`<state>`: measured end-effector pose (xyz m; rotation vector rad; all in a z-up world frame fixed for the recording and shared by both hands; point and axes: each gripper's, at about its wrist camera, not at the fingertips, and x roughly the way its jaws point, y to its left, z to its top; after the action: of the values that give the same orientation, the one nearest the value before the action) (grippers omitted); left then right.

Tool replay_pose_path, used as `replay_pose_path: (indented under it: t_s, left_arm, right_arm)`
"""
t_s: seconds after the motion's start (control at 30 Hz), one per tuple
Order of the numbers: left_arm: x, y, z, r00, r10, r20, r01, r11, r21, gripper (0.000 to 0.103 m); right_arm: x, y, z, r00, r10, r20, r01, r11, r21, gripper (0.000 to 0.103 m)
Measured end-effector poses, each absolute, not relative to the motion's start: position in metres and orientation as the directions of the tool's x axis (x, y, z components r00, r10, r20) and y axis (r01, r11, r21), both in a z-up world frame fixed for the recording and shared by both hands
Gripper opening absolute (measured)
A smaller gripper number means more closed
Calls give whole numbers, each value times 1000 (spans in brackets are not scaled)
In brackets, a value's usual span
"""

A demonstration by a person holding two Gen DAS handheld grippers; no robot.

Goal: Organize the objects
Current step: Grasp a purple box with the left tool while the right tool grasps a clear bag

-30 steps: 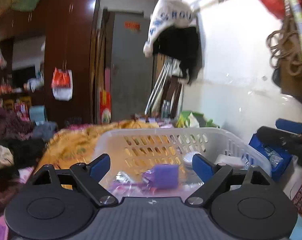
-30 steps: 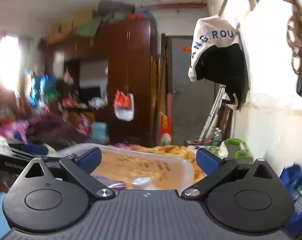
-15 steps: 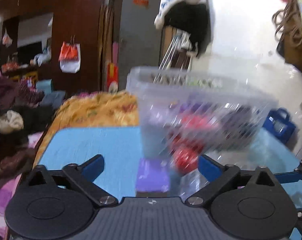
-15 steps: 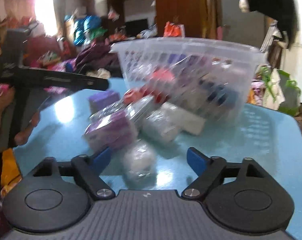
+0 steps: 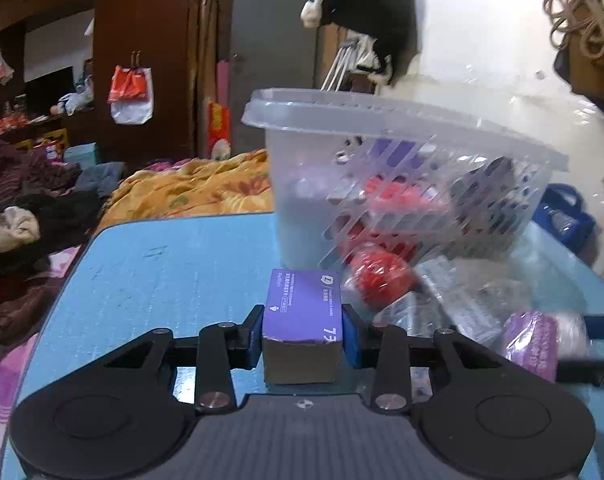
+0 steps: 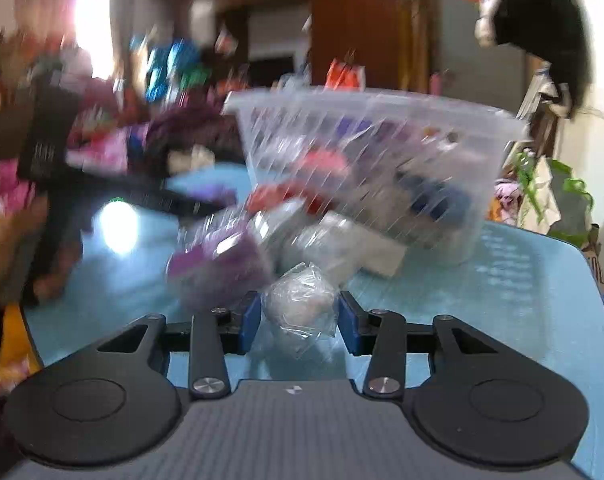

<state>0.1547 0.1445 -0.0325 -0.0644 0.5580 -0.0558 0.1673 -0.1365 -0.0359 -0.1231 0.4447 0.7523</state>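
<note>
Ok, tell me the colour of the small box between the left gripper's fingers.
Purple on top, plain brown cardboard at the near end; the box shows best in the left wrist view.

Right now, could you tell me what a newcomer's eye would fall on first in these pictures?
Probably the clear plastic basket tipped on the blue table, its packets spilling out in front. Next, the left tongs have just closed on a purple box, while the right tongs have just closed on a clear-wrapped white bundle.

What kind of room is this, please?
Probably a cluttered bedroom in a home. A dark wooden wardrobe stands at the back, a yellow floral blanket lies beyond the blue table, and a jacket hangs on the wall.
</note>
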Motion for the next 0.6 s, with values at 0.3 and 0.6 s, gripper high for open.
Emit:
replay_pose_path:
  t_s: [0.3, 0.6]
  left_arm:
    - [136, 147, -25, 916, -82, -391, 42, 993, -110, 42]
    - [128, 142, -19, 945, -75, -317, 50, 995, -87, 43]
  right_arm:
    - [162, -149, -32, 698, 642, -318, -657, 750, 71, 45]
    - [162, -154, -32, 745, 614, -259, -614, 784, 92, 45]
